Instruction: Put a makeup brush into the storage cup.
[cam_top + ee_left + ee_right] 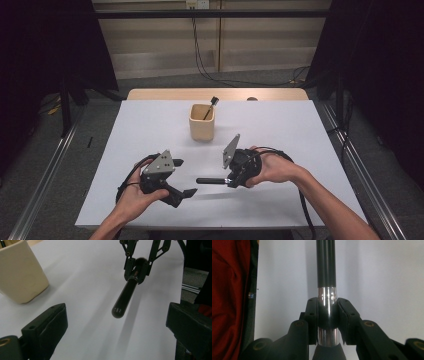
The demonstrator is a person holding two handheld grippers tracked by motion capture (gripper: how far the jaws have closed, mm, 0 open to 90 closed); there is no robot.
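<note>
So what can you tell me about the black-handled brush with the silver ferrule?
The black-handled brush with the silver ferrule is held level above the white table, clamped by the right gripper on its shiny metal ferrule. Its smooth, glossy, rounded handle points toward the left gripper. Dark bristles peek out behind the jaws. Nothing else touches it.

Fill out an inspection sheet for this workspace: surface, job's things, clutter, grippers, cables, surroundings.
Surface: white table, wooden strip along the far edge.
Job's things: black-handled brush held level over the table; beige cup near the far middle, a thin brush standing in it.
Clutter: small dark thing at the far edge, too small to tell.
Grippers: right gripper shut on the brush's metal collar; left gripper open, holding nothing, facing the handle end.
Cables: one trails from each gripper; more on the floor beyond.
Surroundings: dark curtains both sides, floor rails.
</note>
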